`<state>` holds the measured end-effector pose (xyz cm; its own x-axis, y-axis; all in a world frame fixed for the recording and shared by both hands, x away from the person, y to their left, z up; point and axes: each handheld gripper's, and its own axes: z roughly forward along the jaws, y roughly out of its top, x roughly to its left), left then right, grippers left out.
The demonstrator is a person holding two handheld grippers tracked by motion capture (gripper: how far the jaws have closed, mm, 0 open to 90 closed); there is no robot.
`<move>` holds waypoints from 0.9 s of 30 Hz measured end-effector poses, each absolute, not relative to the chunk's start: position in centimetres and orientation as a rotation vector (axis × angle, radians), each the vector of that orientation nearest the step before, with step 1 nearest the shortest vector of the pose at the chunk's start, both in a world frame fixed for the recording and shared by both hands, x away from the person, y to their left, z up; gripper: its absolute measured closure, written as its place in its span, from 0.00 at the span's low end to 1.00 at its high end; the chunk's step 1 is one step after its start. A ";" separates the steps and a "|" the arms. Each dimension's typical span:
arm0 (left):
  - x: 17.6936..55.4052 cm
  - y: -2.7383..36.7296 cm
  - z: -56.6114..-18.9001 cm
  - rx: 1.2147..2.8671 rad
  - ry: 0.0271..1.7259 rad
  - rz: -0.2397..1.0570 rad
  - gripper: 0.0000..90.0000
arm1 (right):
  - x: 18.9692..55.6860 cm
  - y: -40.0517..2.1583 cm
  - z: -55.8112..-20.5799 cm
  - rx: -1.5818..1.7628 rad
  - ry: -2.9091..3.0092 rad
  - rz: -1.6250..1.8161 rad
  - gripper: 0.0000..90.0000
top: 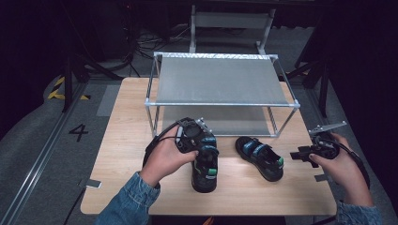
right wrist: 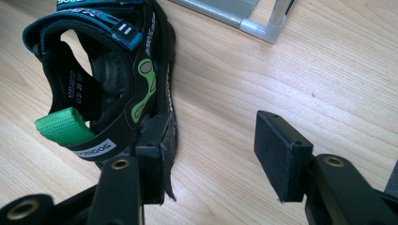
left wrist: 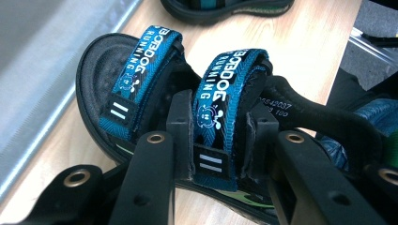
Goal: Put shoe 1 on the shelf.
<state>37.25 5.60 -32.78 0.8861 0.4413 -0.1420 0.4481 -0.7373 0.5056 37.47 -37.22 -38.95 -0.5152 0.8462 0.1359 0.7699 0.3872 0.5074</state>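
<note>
Counter (top: 122, 140): light wood, rectangular, all items on it.

Rack (top: 220, 79): metal-framed, two grey shelves, at the far half of the counter, centred. Used as landmark below.

Left sandal (top: 205, 166): black with blue straps, on the counter in front of the rack's left front leg, lying roughly front to back. The left gripper view shows two blue straps lettered "BOBDOG RUNNING"; the near strap (left wrist: 220, 108) sits between the fingers.

Right sandal (top: 260, 157): same type, on the counter in front of the rack's right half, just beside its front edge, angled. Green loop (right wrist: 63, 125) at the heel, seen in the right gripper view.

Left gripper (top: 197, 140): held in the left hand (top: 166, 159), over the left sandal in front of the rack. Fingers (left wrist: 180, 136) narrow, clamped on the near blue strap from both sides.

Right gripper (top: 309, 152): held in the right hand (top: 342, 166), off the rack's right front corner, near the counter's right edge. Fingers (right wrist: 281, 150) wide apart. In the right gripper view one finger lies against the right sandal's heel edge; the other is well apart from it over bare wood.
</note>
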 end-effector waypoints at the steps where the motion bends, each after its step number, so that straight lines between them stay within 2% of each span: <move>1: 37.3 5.6 -32.8 2.508 0.642 -0.017 0.78 | 37.5 -37.2 -39.0 1.463 2.492 0.791 0.55; 8: 37.7 5.7 -31.1 2.473 0.677 -0.020 0.78 | 37.4 -37.4 -39.0 1.471 2.491 0.788 0.55; 27: 37.9 5.2 -25.7 2.440 0.632 0.015 0.78 | 37.2 -37.5 -38.8 1.468 2.478 0.785 0.55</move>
<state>37.91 5.25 -25.72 0.8860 0.4434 -0.1357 0.4366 -0.6991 0.5662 37.19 -37.52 -38.80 -0.5072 0.8524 0.1275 0.7703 0.3819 0.5106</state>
